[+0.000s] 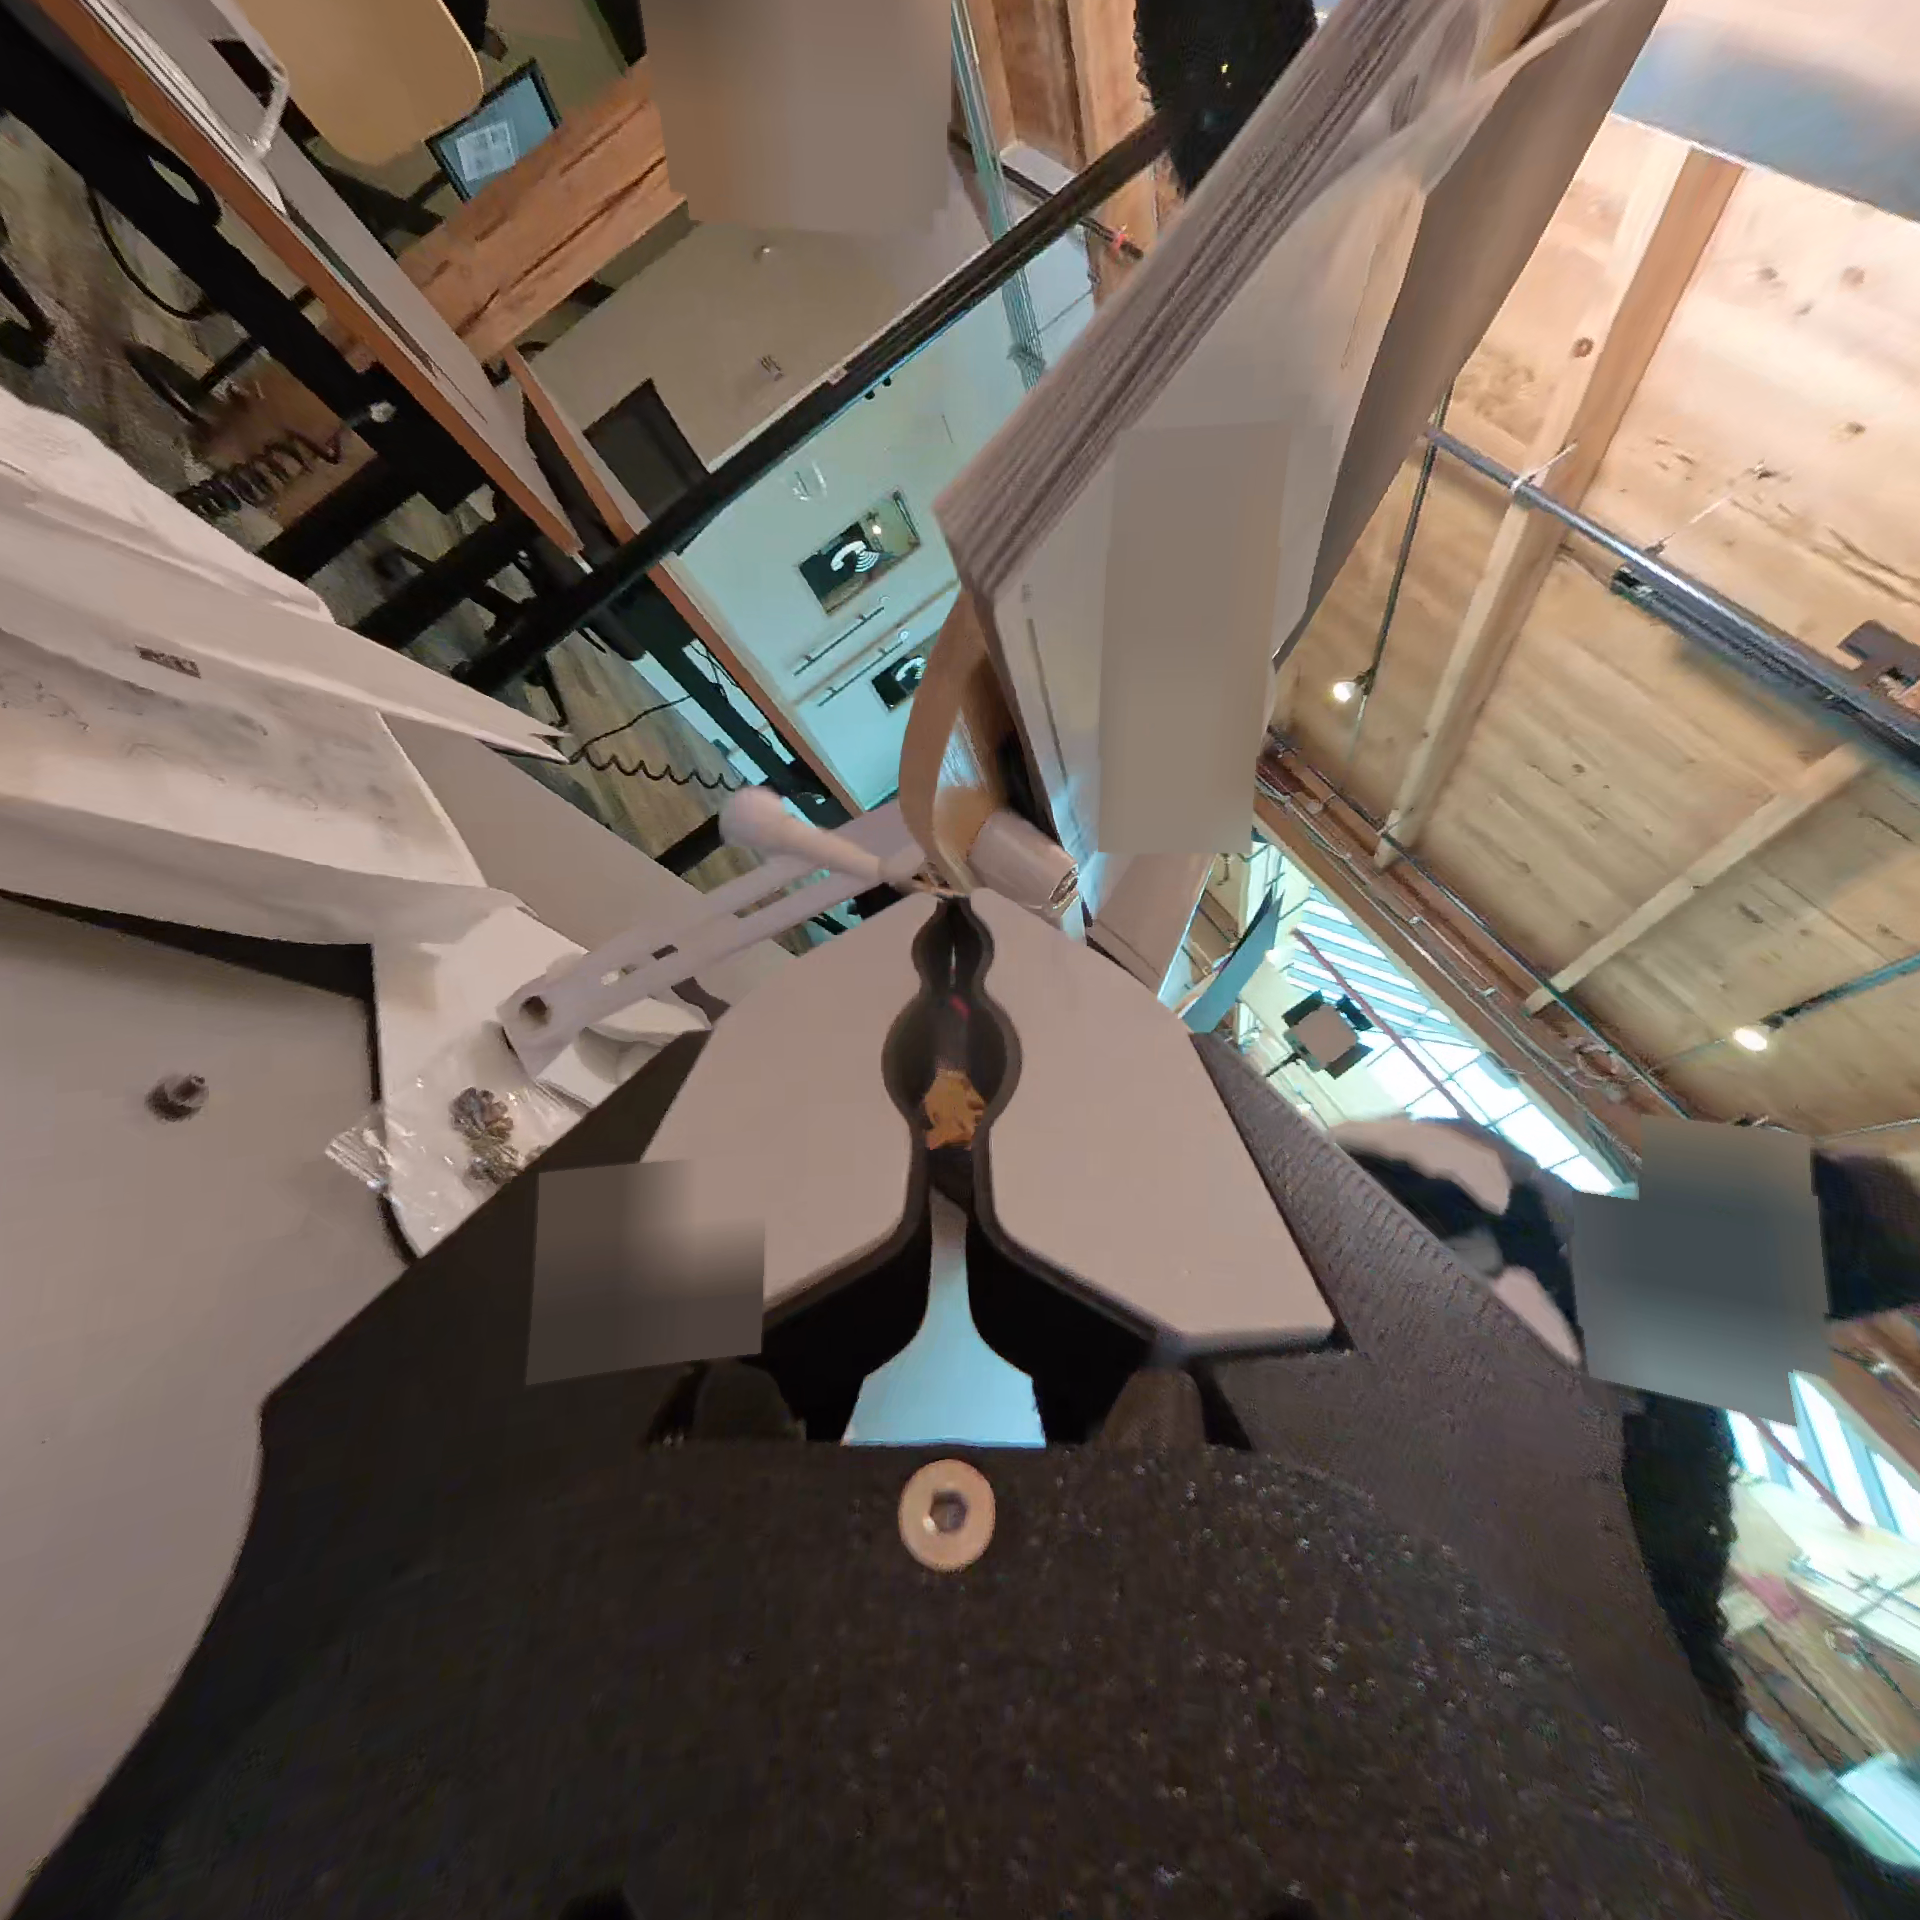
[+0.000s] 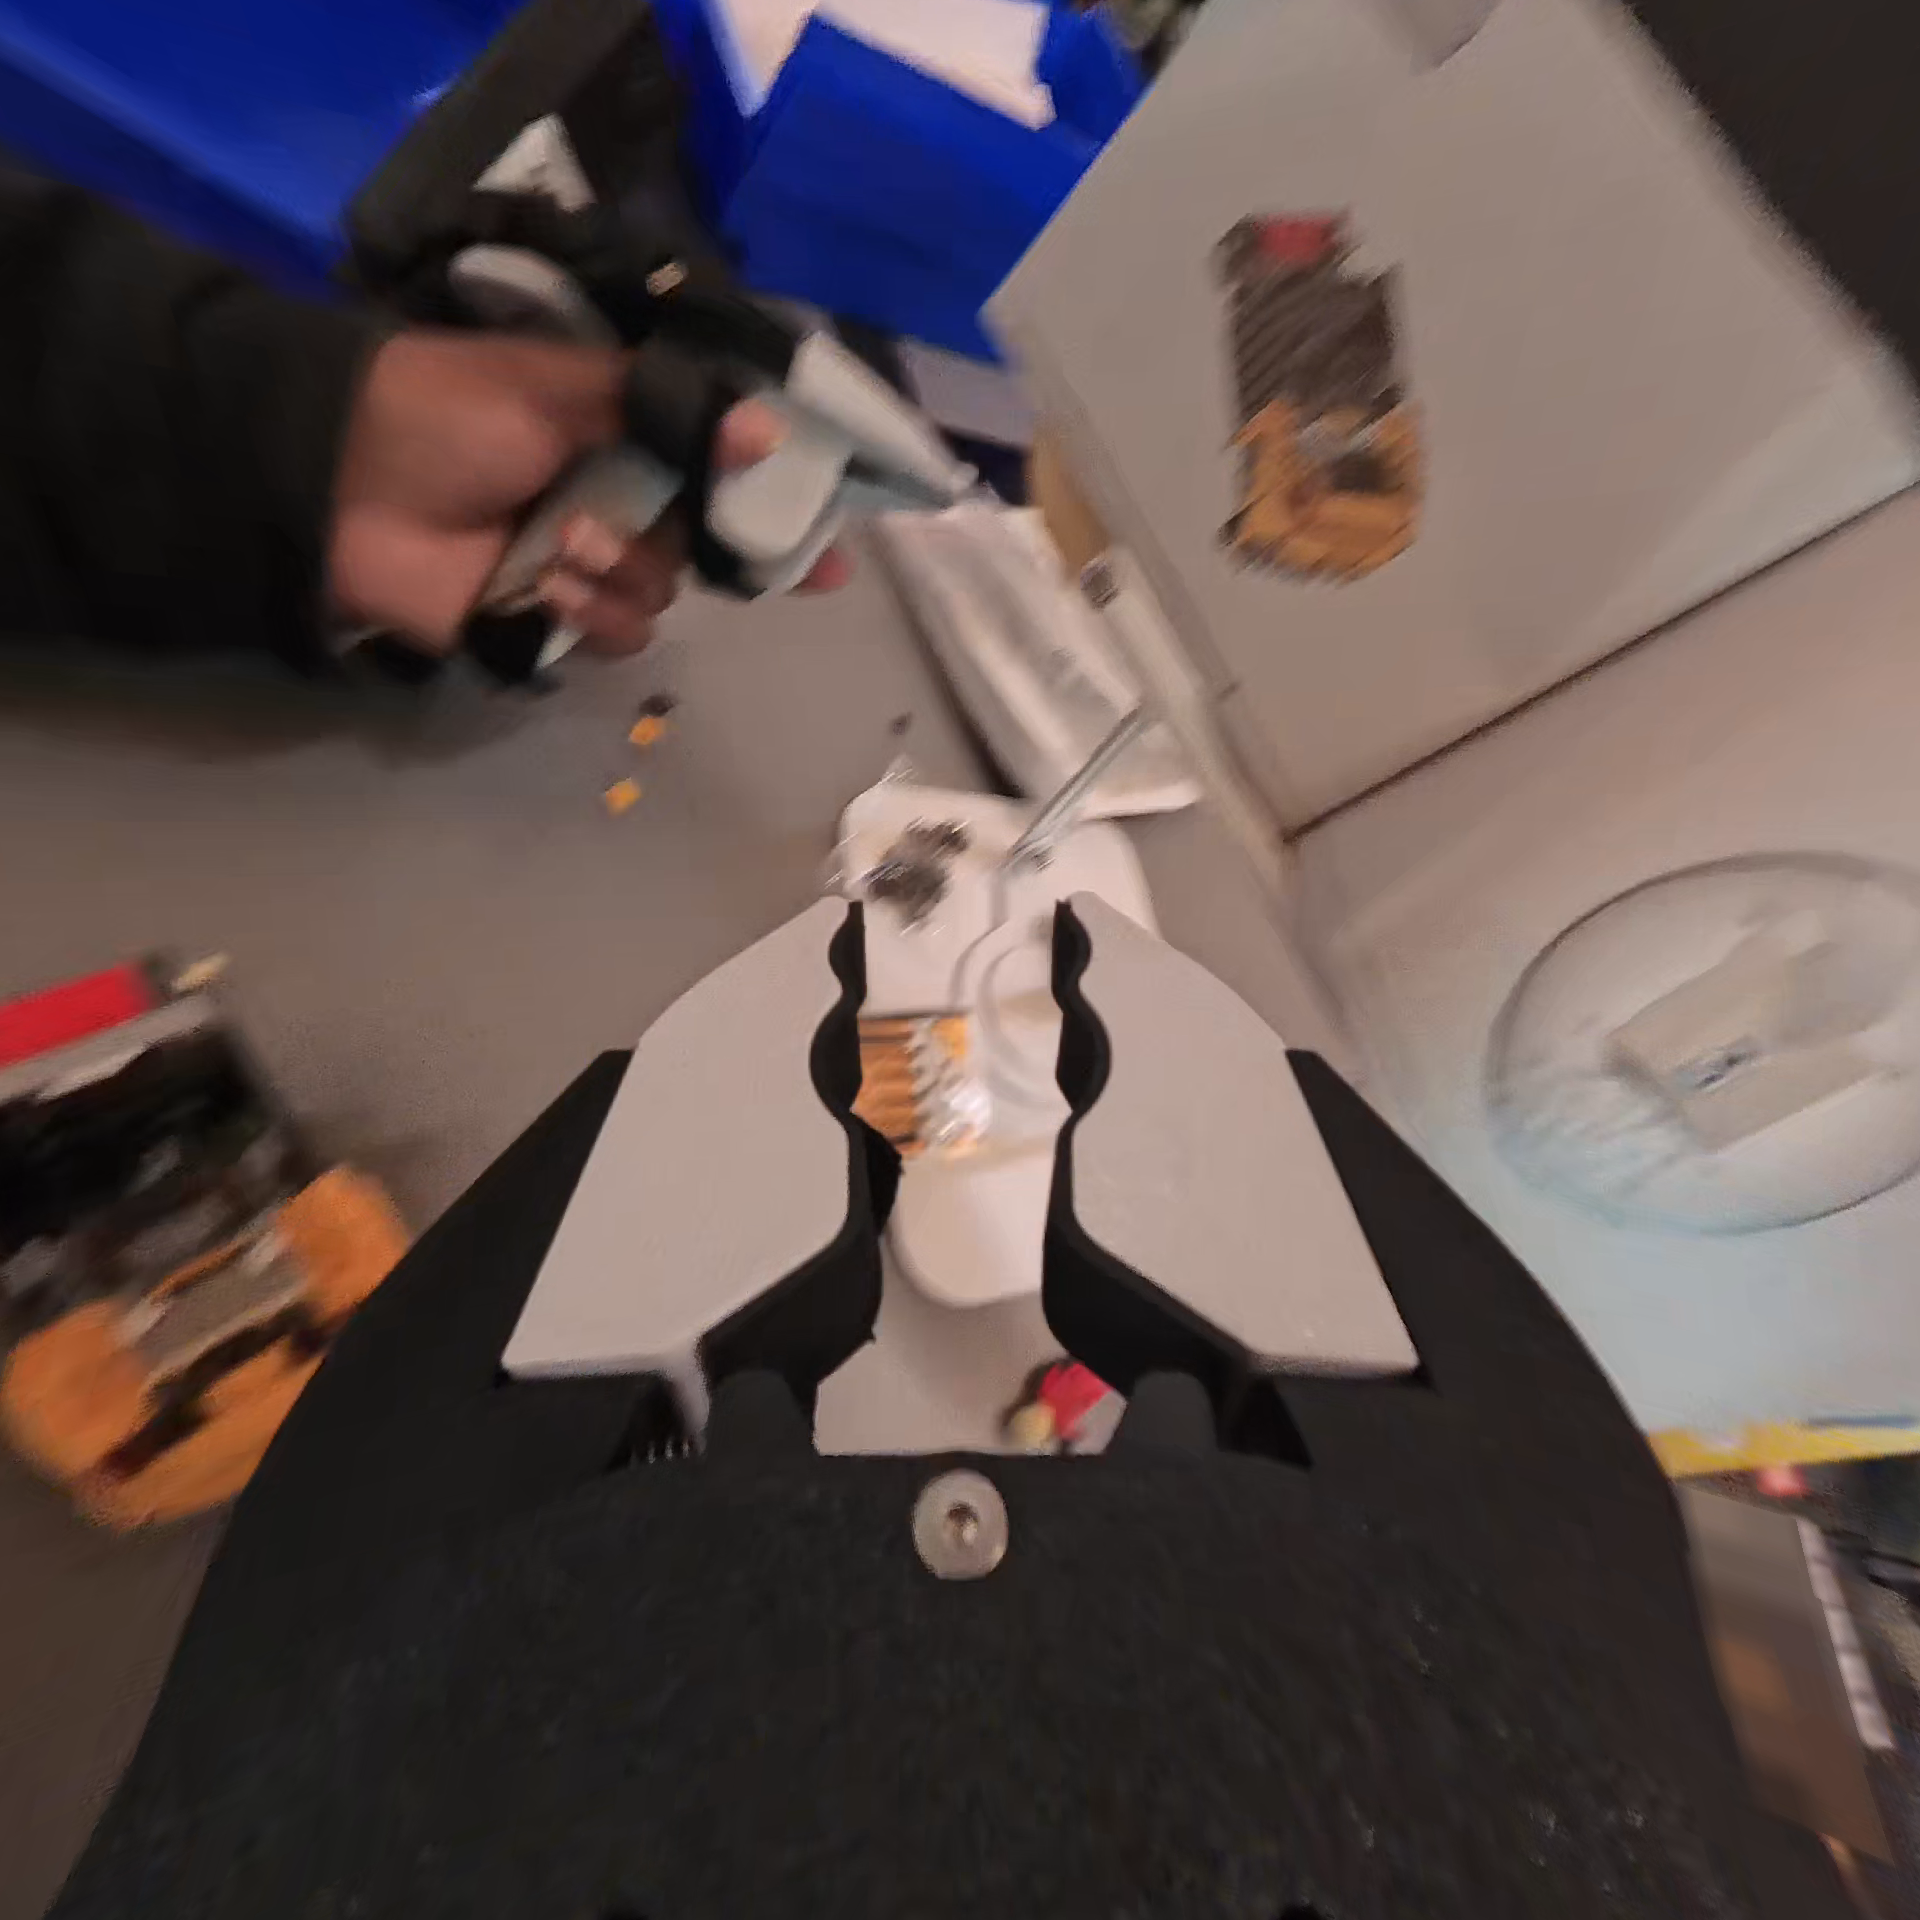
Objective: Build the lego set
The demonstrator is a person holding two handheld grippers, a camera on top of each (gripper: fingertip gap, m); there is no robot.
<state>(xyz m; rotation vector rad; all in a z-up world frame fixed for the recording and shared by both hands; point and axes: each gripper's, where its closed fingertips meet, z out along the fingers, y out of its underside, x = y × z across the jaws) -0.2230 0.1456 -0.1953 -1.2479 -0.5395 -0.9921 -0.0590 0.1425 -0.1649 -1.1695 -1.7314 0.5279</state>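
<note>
My left gripper (image 1: 951,906) points up towards the ceiling with its jaws closed. A small orange Lego piece (image 1: 951,1112) sits pinched in the gap between them. It also shows in the right wrist view (image 2: 930,483), held by a hand over the grey table. My right gripper (image 2: 956,920) is open and empty, above a clear bag of orange pieces (image 2: 914,1081) that lies on a white base (image 2: 966,1247). A partly built orange and black model (image 2: 156,1299) stands at the left. The right wrist view is blurred.
Loose orange pieces (image 2: 634,769) lie on the table. A bag of dark pieces (image 2: 914,862) lies beyond my right fingertips. A white box (image 2: 1507,468), a clear dome (image 2: 1714,1039) and blue bins (image 2: 883,208) stand behind. A thick booklet (image 1: 1143,416) and paper sheets (image 1: 156,748) are near my left gripper. Tip to tip, the grippers are about 15 cm apart. My right gripper's tips are some 20 cm from the white base (image 2: 966,1247).
</note>
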